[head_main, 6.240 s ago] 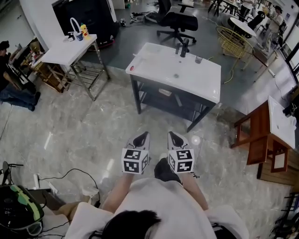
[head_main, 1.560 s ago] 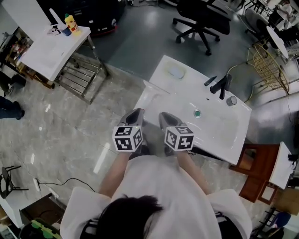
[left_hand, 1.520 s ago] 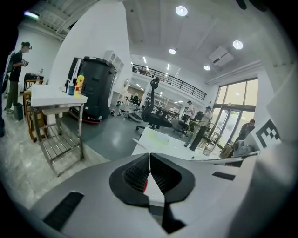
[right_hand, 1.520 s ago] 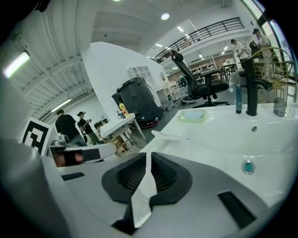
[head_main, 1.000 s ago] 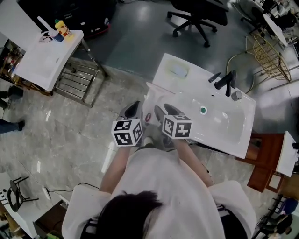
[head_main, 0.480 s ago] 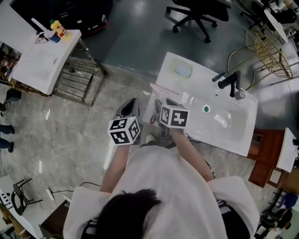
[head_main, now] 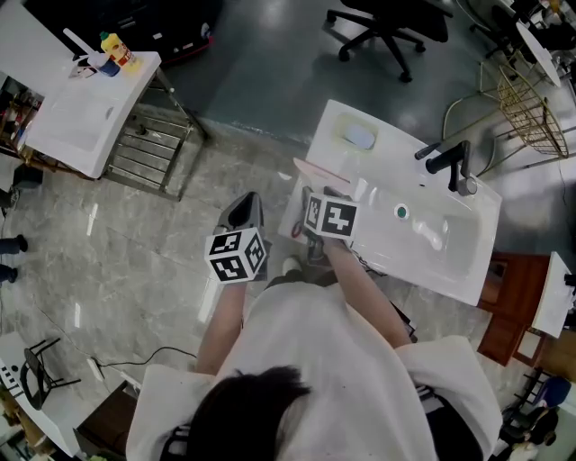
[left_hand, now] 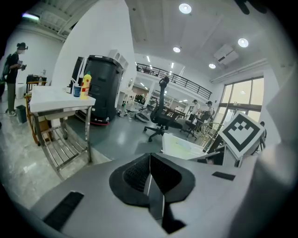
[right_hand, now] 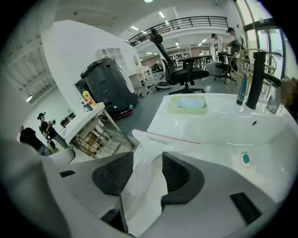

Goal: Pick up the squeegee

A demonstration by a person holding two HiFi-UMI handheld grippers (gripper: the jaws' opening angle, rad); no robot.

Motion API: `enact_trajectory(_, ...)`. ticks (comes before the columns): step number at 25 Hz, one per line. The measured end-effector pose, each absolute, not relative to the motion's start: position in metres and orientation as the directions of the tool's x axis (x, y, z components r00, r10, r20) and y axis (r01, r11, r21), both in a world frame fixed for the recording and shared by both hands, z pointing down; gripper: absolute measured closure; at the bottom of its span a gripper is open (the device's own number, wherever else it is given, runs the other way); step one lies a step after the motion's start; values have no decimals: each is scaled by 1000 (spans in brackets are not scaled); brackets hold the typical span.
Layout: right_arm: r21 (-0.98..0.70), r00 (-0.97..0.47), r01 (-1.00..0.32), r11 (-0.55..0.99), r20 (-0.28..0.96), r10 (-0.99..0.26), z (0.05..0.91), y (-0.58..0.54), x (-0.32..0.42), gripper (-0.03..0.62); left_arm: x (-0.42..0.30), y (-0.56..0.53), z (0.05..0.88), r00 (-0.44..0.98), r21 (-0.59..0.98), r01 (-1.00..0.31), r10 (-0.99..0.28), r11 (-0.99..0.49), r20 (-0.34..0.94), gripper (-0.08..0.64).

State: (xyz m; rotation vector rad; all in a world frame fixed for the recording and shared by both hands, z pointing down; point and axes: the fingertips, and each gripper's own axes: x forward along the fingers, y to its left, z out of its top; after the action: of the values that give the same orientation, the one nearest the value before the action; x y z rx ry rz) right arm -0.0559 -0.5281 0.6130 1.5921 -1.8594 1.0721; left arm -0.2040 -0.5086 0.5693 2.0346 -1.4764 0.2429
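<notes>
- Bright, even indoor light; round ceiling lamps point(left_hand: 185, 8) at 12 o'clock in left gripper view.
- Glare streaks on floor point(head_main: 90, 221), head view, 9 o'clock; sheen on white sink point(right_hand: 209, 130).
- Gripper views fisheye, corners black; right gripper point(right_hand: 143, 171) body soft.

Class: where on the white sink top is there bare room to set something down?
Bare: the basin around the drain, and the ledge between soap dish and faucet. Crowded: the near edge, where the open right gripper straddles the squeegee.

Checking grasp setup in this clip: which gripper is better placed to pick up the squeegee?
Right. The right gripper has its jaws apart astride the handle of the squeegee on the sink; the left gripper is shut, off beside it.
</notes>
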Motion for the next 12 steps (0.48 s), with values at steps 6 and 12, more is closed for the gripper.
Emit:
enact_trajectory(6,-241,-190,-970,-8,781,-595,618,-529,-56,390,-202,-501,573,362,343,-916,-796,-207,485,534)
enact_trajectory(12,-214,-158,-976,-26,792,-590,622,-536,-54,387,-204,-499,575,353,344,-918,-800,-197,485,534)
